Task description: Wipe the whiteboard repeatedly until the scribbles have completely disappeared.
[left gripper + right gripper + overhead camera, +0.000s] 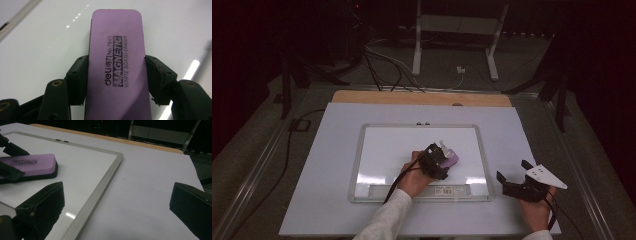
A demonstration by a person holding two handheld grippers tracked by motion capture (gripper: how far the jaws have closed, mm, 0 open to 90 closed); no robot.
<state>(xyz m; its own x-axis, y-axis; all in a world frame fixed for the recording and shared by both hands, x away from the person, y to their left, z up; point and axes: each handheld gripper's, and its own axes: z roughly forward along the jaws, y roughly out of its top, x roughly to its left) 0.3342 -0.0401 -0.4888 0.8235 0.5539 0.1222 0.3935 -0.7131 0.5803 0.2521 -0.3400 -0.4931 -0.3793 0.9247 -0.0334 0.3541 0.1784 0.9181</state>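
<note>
Left tool (446,159): clamped on the purple eraser (449,158), one black jaw pressed against each long side, as the left gripper view shows plainly.

Eraser: lying flat on the whiteboard (387,145), dark felt side down, purple top up. In the high view it sits right of the board's middle, a little nearer the near edge than the far one.

Eraser label: printed lettering runs along the top (116,72); it reads "MAGNETIC WHITE BOARD ERASER" with a number above it.

Left hand (414,179): reaching in over the board's near edge, light sleeve behind it, a cable trailing from the tool back toward the tabletop's near edge.

Right tool (515,182): jaws wide apart and gripping nothing; the right gripper view shows bare white sheet between them.

Right hand (537,207): off the board, near the tabletop's near right corner, the grey three-cornered plate (546,176) on top of its tool.

Whiteboard: pale metal frame (100,192), glossy white face, wiped clean as far as I can see, with light glare near its near edge. It lies in the middle of the white sheet (322,165).

Tabletop: white sheet over most of it, a strip of bare wood (422,98) showing along the far edge.

From the right gripper view: eraser (32,165) and the left tool's jaws off to the left, well apart from the right tool.
</note>
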